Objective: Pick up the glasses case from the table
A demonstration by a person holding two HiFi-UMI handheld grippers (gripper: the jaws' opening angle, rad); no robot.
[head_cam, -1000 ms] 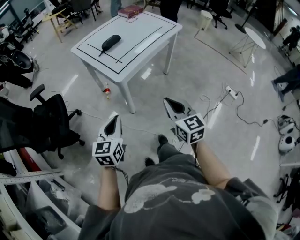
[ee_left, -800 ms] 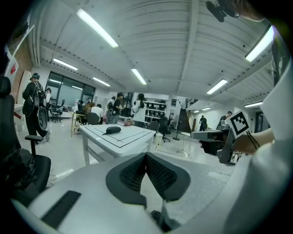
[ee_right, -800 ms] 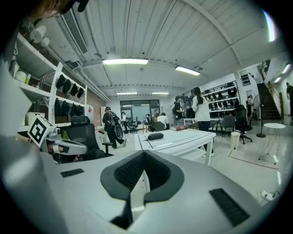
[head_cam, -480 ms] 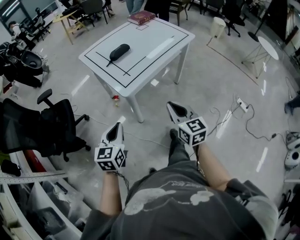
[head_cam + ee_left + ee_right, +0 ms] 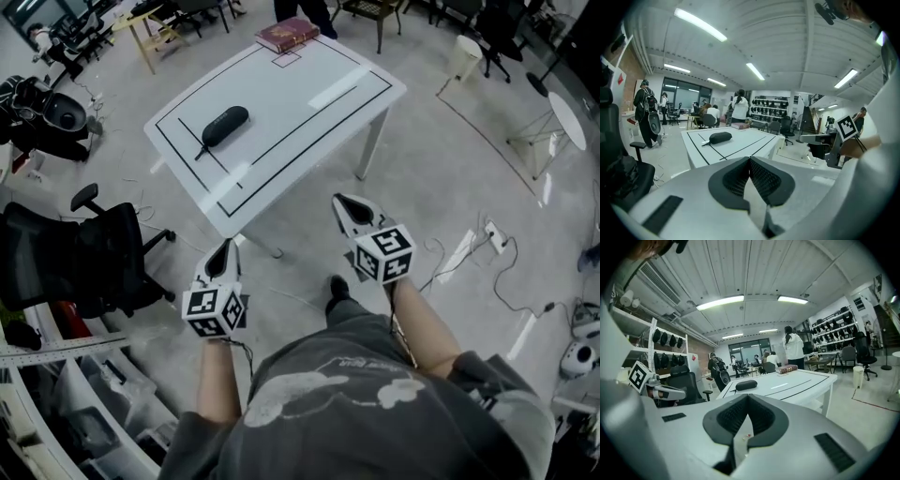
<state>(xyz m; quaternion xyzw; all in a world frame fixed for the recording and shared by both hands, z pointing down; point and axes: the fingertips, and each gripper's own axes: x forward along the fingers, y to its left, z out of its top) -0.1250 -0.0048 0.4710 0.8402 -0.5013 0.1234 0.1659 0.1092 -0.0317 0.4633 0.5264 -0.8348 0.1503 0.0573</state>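
The case (image 5: 225, 125) lies on the counter (image 5: 309, 103), toward its left end inside the black outline, well apart from both tools. The left hand-held gripper (image 5: 224, 251) and right hand-held gripper (image 5: 342, 204) hang short of the counter's near edge, each with jaws pressed together on nothing. If the jaws meet the case unopened, they would likely just shove the smooth, rounded shell along. A low approach could also clip the counter's edge.
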